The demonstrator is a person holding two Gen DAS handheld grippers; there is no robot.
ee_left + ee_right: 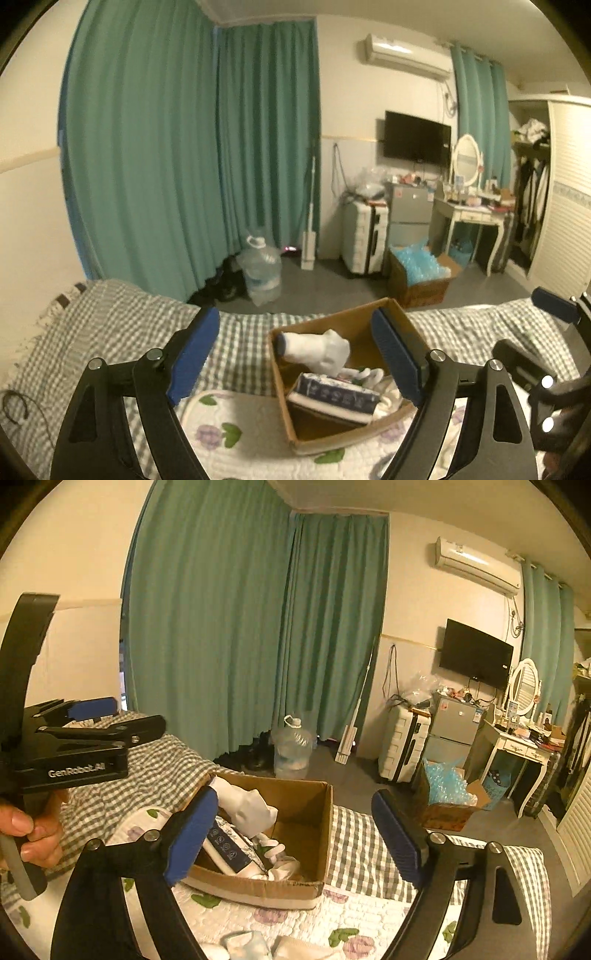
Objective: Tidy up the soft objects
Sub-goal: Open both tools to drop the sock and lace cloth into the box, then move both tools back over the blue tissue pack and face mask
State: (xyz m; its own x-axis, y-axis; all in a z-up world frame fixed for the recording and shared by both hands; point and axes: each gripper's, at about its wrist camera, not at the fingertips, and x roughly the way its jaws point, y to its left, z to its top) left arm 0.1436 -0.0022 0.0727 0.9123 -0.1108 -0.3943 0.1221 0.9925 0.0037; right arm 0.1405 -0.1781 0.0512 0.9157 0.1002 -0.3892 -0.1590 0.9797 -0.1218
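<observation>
An open cardboard box (pixel 343 317) (pixel 317 849) sits on the bed. Inside lie a white sock with a blue cuff (pixel 317 349) (pixel 247 808), a blue-and-white folded soft item (pixel 336 397) (pixel 229 847) and white cloth (pixel 369 376) (pixel 280 856). My left gripper (pixel 295 354) is open and empty, held above the box's near-left side. My right gripper (pixel 295 842) is open and empty, above the box. The left gripper also shows at the left of the right wrist view (pixel 85 738). Light soft items (pixel 255 945) lie on the quilt at the bottom edge.
The bed has a grey checked blanket (pixel 122 317) and a floral quilt (pixel 229 432). On the floor beyond are a water jug (pixel 260 269), a suitcase (pixel 364 236), a box of blue plastic (pixel 421 273) and a dressing table (pixel 472 218). Green curtains (pixel 184 147) hang behind.
</observation>
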